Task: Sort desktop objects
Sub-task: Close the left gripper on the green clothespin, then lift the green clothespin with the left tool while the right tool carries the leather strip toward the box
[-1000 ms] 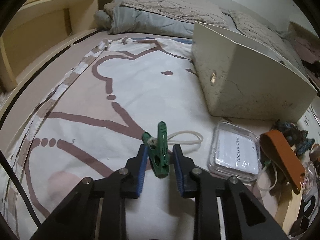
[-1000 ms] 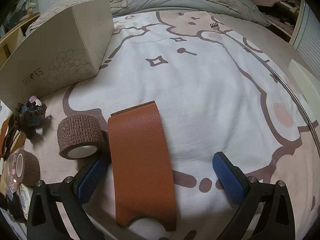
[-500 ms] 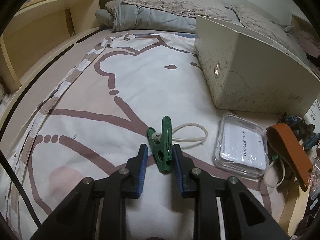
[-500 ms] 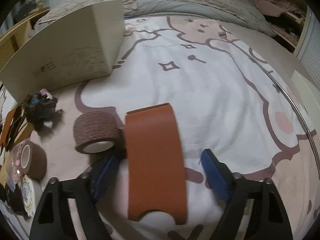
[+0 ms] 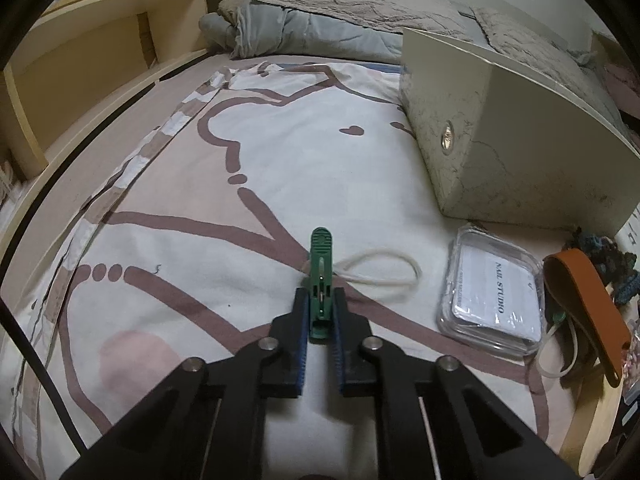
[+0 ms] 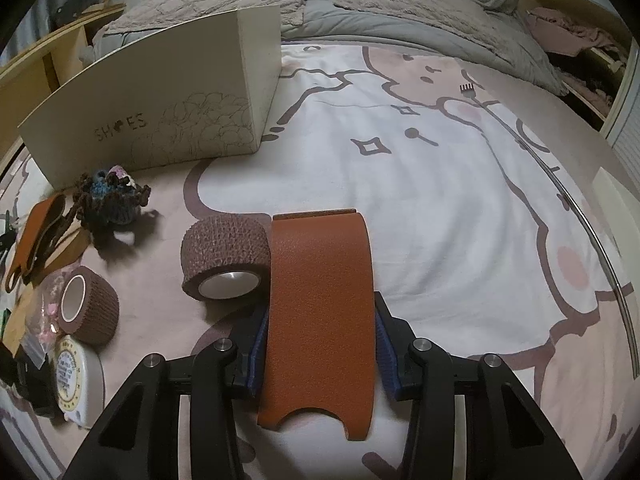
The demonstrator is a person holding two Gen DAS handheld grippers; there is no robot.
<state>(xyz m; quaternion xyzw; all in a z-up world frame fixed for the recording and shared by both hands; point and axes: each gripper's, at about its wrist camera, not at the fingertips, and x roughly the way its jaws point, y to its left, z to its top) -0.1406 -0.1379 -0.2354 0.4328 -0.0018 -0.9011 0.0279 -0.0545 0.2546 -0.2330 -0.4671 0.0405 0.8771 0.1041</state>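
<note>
— On a bedspread (image 6: 420, 184) printed with a cartoon figure: where does each claw stand?

— Right gripper (image 6: 320, 344) just closed, clamped across the near half of a flat orange leather piece (image 6: 320, 300), blue pads pressed on both long edges. Left gripper (image 5: 320, 320) just closed too, pinching the near end of a green clothes peg (image 5: 321, 280), far tip pointing away over the spread.

— And around them, largest first?

— One cream shoe box (image 6: 160, 108), far left in the right wrist view, far right in the left. One clear plastic case (image 5: 494, 300) with a white card, right of the peg, near the box. Two brown bandage rolls: one (image 6: 224, 256) touching the leather piece's left edge, another (image 6: 90, 304) nearer and further left. A second orange leather strap (image 5: 584, 304) at the right edge, beside the case. One round white tin (image 6: 76, 376) nearest, at the left. One dark knitted bundle (image 6: 112, 196) near the box. One pale cord loop (image 5: 384, 272) just right of the peg.
</note>
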